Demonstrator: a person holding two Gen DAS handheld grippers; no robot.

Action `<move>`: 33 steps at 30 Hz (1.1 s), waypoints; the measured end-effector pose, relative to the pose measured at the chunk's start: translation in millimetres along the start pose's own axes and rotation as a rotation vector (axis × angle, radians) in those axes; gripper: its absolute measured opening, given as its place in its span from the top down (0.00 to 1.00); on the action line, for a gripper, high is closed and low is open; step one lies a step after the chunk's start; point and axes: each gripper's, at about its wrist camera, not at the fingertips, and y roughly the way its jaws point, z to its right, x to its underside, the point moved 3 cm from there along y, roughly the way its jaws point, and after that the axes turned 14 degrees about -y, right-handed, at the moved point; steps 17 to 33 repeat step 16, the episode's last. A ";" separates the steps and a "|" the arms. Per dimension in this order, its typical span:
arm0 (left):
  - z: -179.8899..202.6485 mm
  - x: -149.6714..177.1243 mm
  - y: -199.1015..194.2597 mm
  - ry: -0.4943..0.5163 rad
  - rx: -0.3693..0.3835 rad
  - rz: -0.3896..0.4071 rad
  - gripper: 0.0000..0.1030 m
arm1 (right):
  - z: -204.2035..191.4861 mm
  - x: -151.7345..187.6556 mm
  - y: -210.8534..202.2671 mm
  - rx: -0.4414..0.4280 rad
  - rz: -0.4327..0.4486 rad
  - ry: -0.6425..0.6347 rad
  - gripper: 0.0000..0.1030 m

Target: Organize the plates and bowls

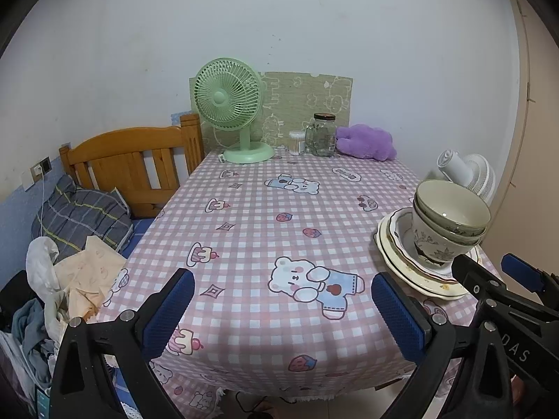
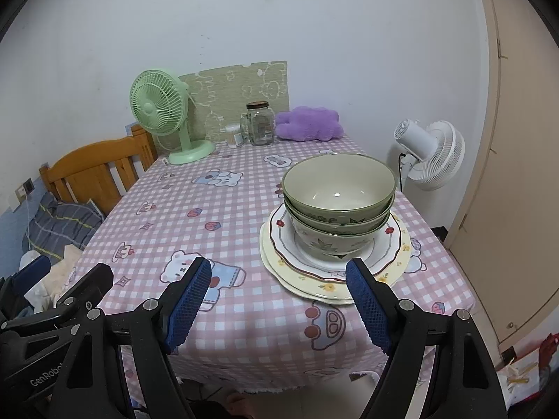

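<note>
Three green-rimmed bowls [image 2: 337,197] sit nested upright on a stack of cream plates [image 2: 307,279] with wavy rims, on the right half of a pink checked tablecloth [image 2: 216,216]. In the left wrist view the bowls [image 1: 450,216] and plates [image 1: 415,276] lie at the right edge. My right gripper [image 2: 279,279] hovers open just in front of the plates, nothing between its blue pads. My left gripper [image 1: 283,296] is open too, over bare cloth to the left of the stack. Each gripper shows at the side of the other's view.
At the table's far edge stand a green desk fan [image 1: 229,104], a glass jar [image 1: 320,135], a small cotton-swab tub [image 1: 296,142] and a purple plush [image 1: 367,141]. A white floor fan [image 2: 431,153] is right of the table. A wooden bed frame [image 1: 136,164] with bedding lies left.
</note>
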 end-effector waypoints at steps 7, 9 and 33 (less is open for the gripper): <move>0.1 0.0 0.0 0.001 0.001 0.001 0.00 | 0.1 0.0 0.0 0.000 0.001 -0.001 0.21; 0.0 0.0 0.1 0.001 0.001 0.000 0.00 | 0.4 -0.1 0.4 0.001 0.001 -0.002 0.21; 1.4 -0.2 0.5 0.002 -0.001 0.001 0.00 | 1.4 -0.2 0.8 0.000 0.002 -0.002 0.21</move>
